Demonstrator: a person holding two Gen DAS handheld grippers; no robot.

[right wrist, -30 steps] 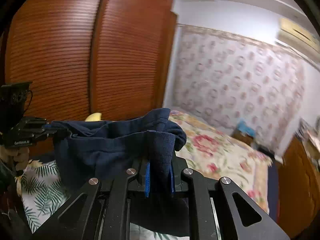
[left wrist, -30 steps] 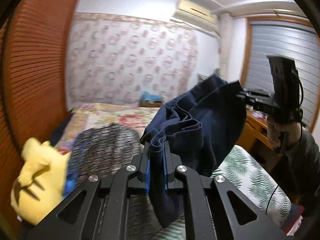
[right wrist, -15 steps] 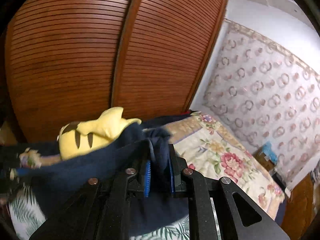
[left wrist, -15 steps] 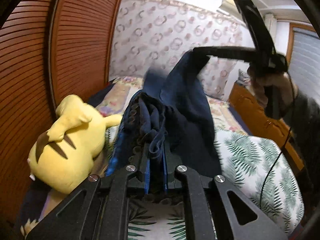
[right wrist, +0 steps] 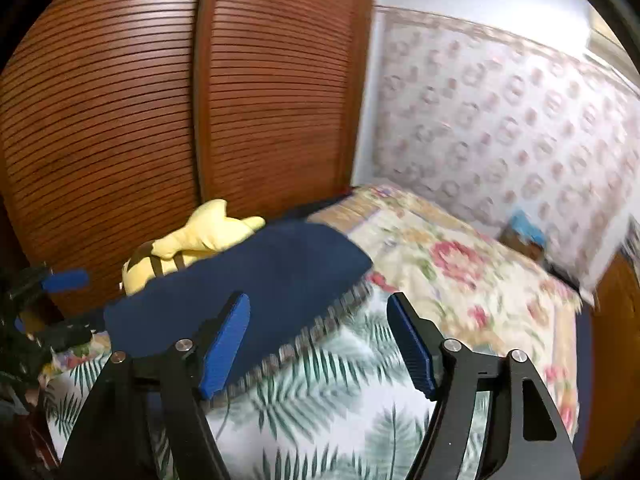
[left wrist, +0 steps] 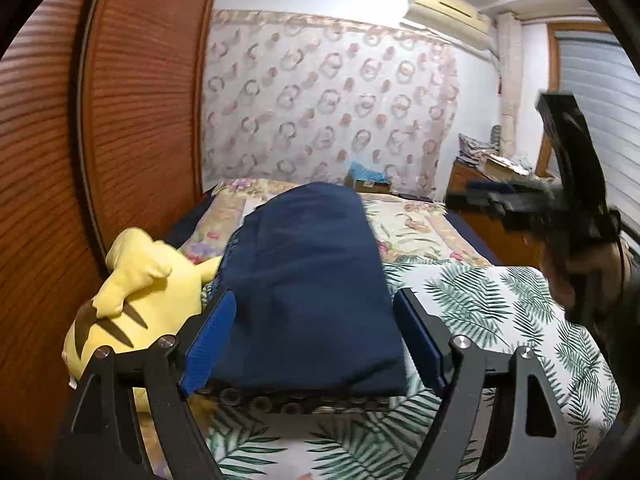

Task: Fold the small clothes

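A navy garment (left wrist: 312, 280) lies folded and flat on a dark patterned cloth (left wrist: 296, 400), which rests on the palm-leaf sheet (left wrist: 500, 312) of a bed. My left gripper (left wrist: 316, 340) hovers at the garment's near end. Its jaws are opening, and the blue pads stand either side of the garment without pressing it. In the right wrist view the same navy garment (right wrist: 260, 280) lies ahead and to the left of my right gripper (right wrist: 320, 340). That gripper's jaws are opening too, with only the sheet between them. A hand holds the blurred right gripper (left wrist: 472, 198) at the right.
A yellow plush toy (left wrist: 136, 292) lies against the louvred wooden wardrobe doors (left wrist: 60, 160), touching the clothes' left side. A floral quilt (left wrist: 412, 224) covers the far bed. A wooden desk (left wrist: 476, 184) stands at the back right.
Both grippers were shut on the hanging navy garment. They came down toward the bed and opened, and the garment now lies flat on the patterned cloth.
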